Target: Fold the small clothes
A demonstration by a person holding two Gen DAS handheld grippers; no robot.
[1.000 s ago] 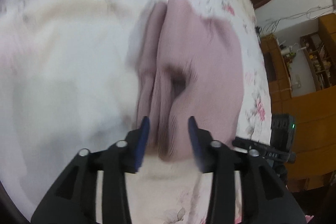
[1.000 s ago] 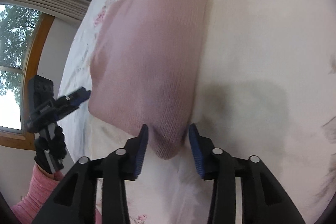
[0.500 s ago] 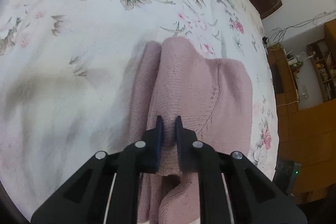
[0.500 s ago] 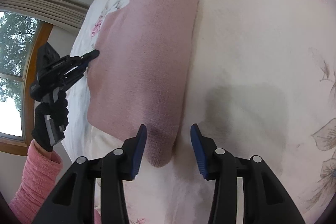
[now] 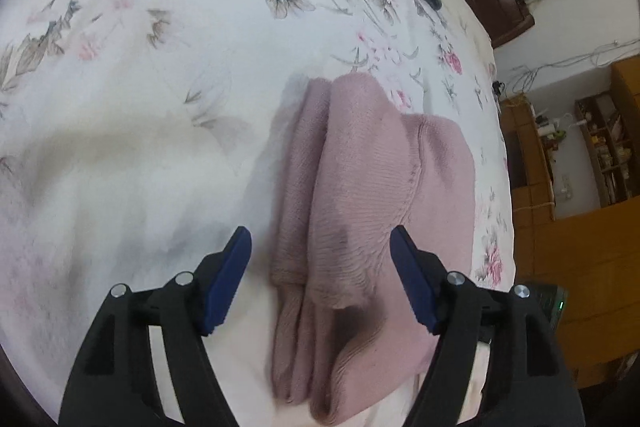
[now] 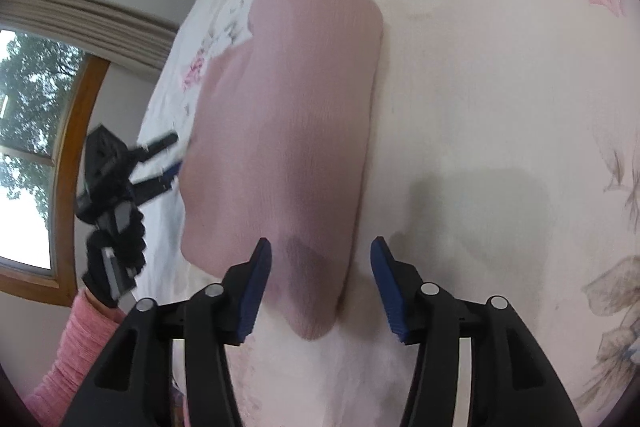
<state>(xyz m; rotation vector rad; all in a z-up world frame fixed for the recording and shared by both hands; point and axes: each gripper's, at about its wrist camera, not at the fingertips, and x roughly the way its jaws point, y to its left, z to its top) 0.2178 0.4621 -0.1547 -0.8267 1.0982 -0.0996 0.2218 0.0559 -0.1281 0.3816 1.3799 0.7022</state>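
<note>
the left black two-finger gripper with blue pads (image 5: 320, 267) has its jaws spread wide, holding nothing. the right black two-finger gripper with blue pads (image 6: 320, 283) is likewise spread, empty. in the right wrist view the left gripper shows from the side, gripped by a black-gloved hand (image 6: 114, 247) with a pink knitted sleeve (image 6: 76, 339).
</note>
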